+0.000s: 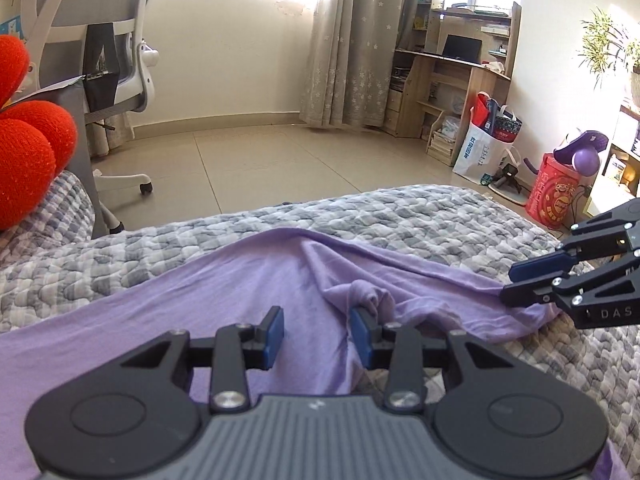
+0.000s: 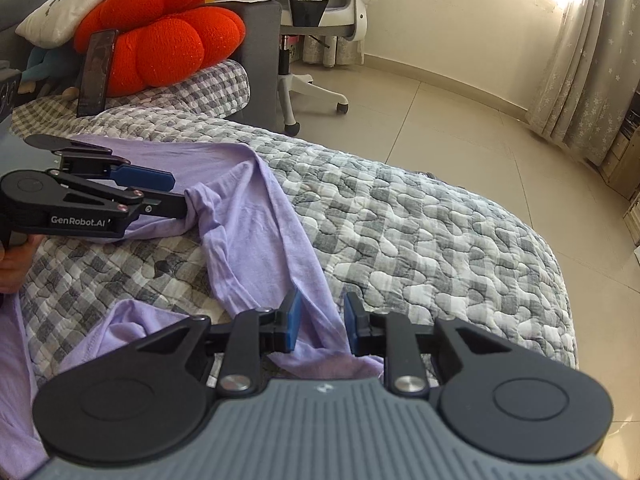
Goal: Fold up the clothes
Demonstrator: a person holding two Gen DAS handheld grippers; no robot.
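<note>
Left wrist view: we see the lilac garment (image 1: 248, 292) spread on the grey checked quilt (image 1: 400, 216), its long axis running from near-left toward far-right. A bunched knot of fabric (image 1: 372, 296) sits just ahead of our left gripper (image 1: 318, 334). Jaws stand wide apart; the right pad (image 1: 360, 334) touches the bunch, the left pad is clear of cloth, so nothing is clamped. At right edge our right gripper (image 1: 516, 284) comes in sideways, fingertips at the garment's far-right hem; jaws a little apart, and we can't tell if cloth is between them. Bkgd: office chair (image 1: 112, 60), wooden desk (image 1: 452, 80), curtain (image 1: 352, 40), red cushion (image 1: 28, 144).

Right wrist view: the right gripper (image 2: 320, 322) has jaws open, w/ a strip of the lilac garment (image 2: 256, 216) passing up between the blue pads; not pinched. The strip runs away from us toward upper-left, ending near the left gripper (image 2: 180, 192), whose lower finger touches a twisted fold; its upper blue pad is lifted off. Quilt (image 2: 420, 220) lies under everything. A phone (image 2: 96, 72) leans on the red cushion (image 2: 160, 28).
</note>
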